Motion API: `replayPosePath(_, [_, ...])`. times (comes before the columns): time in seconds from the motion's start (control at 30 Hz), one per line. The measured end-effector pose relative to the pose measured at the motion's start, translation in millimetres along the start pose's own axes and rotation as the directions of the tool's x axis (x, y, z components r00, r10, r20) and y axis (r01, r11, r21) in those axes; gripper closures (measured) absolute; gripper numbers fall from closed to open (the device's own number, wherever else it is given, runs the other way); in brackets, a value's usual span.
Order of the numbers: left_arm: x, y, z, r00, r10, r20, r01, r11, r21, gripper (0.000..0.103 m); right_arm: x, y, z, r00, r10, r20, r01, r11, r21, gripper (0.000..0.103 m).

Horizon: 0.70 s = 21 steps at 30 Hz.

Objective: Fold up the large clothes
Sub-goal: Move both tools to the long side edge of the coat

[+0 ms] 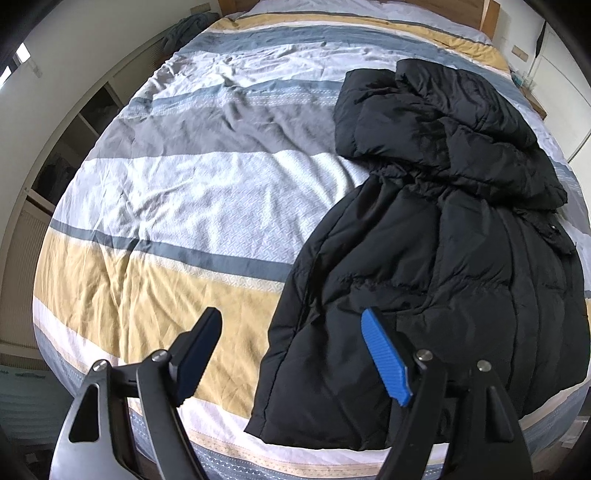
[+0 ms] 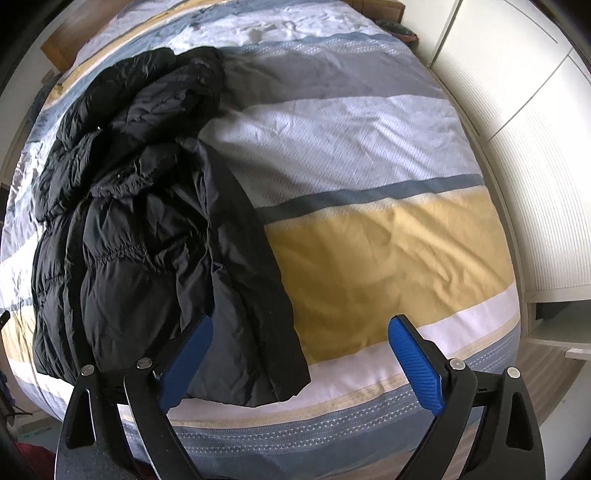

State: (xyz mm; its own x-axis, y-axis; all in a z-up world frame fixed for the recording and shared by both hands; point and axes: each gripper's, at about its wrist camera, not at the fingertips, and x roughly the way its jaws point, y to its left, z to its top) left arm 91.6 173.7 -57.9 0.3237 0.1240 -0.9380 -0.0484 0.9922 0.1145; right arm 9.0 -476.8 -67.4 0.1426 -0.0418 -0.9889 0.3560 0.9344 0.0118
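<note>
Left wrist view: left tongs [image 1: 291,354] spread wide, nothing gripped, over the jacket [image 1: 424,266] hem by the bed [image 1: 147,192] near edge. Right tongs [image 2: 301,354] also wide, empty, above the jacket's other bottom corner. Hood lies toward the far edge.

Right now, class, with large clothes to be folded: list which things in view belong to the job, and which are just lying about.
Belongs to the job:
- black puffer jacket, lying on the bed
- left gripper, open
- right gripper, open
- striped duvet, the folding surface

Just lying about:
- crumpled grey-blue cloth beyond the bed
- white cupboards
</note>
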Motion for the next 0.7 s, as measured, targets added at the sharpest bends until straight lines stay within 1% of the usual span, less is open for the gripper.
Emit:
replayPosePath(0.1, [6,4,-2,1.0,-0.005,-0.015,0.005,1.0,-0.002,0.026,4,0,-3,1.0,0.012,-0.008,-0.012,1.0,0.004,0.006])
replayPosePath(0.2, [14,14,-5,0.999,-0.024,-0.035,0.023,0.999,-0.032,0.026,7,0,-8,1.0,0.025,-0.016,-0.025,1.0,0.007,0.005])
replayPosePath(0.27, [22,27,-9,0.996,-0.069,-0.056,0.064,0.995,-0.079,0.026,10,0,-13,0.999,0.029,-0.023,-0.029,1.0,0.005,0.005])
replayPosePath(0.37, [35,45,-18,0.992,-0.101,-0.082,0.09,0.988,-0.125,0.026,16,-1,-19,0.999,0.042,-0.032,-0.042,0.999,0.013,0.004])
replayPosePath(0.47, [51,63,-29,0.981,-0.153,-0.116,0.131,0.975,-0.18,0.026,24,1,-25,0.998,0.044,-0.051,-0.044,0.999,0.008,0.004])
replayPosePath(0.57, [64,69,-37,0.971,-0.195,-0.137,0.163,0.963,-0.214,0.026,36,2,-31,0.995,0.056,-0.083,-0.055,0.998,0.007,0.004])
replayPosePath(0.67, [78,72,-44,0.949,-0.282,-0.139,0.237,0.932,-0.276,0.026,45,3,-34,0.993,0.06,-0.097,-0.06,0.998,0.009,0.004])
replayPosePath(0.7, [81,71,-44,0.944,-0.3,-0.138,0.251,0.924,-0.289,0.026,48,4,-34,0.993,0.062,-0.101,-0.061,0.998,0.009,0.004])
